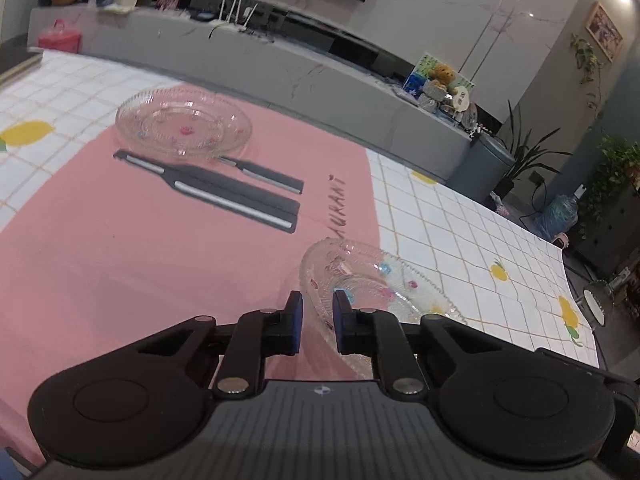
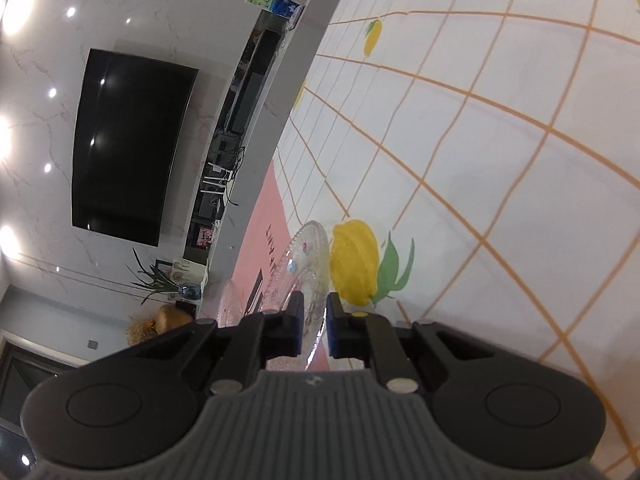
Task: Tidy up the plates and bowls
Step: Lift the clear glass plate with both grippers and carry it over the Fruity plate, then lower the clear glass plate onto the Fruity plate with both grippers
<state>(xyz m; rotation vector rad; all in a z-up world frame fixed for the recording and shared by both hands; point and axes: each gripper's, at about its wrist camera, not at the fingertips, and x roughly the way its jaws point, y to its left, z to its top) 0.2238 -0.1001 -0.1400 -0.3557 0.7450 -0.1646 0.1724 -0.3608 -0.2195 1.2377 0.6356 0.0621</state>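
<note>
Gripping opposite edges of one glass plate [image 1: 360,280], the left gripper [image 1: 318,322] and the right gripper [image 2: 314,326] each have their jaws narrowed onto its rim; the blue pads [image 1: 297,320] lie on either side of the glass, and in both wrist views the rim passes between them. The plate appears tilted and raised off the surface [image 1: 460,220], above the border between the pink mat [image 1: 140,240] and the lemon-print check cloth [image 2: 480,160], though whether its far edge still touches cannot be told. A second glass plate [image 1: 184,128] lies flat farther back on the pink mat, its near edge overlapping the printed cutlery motif [image 1: 224,188]; it is well apart from the held one. Judged from the task, stacking the held plate on the second one is the likely step.

Hazards from this configuration: smooth, ribbed glass offers little friction, so a narrow rim grip may slip if either hand tilts further. Two grips on one rigid piece can oppose each other; unequal motion would twist the rim and could chip it or lever it free. Releasing one side early would swing the plate on the other jaws. Lowering it off-centre or too fast onto the second plate risks glass striking glass.
</note>
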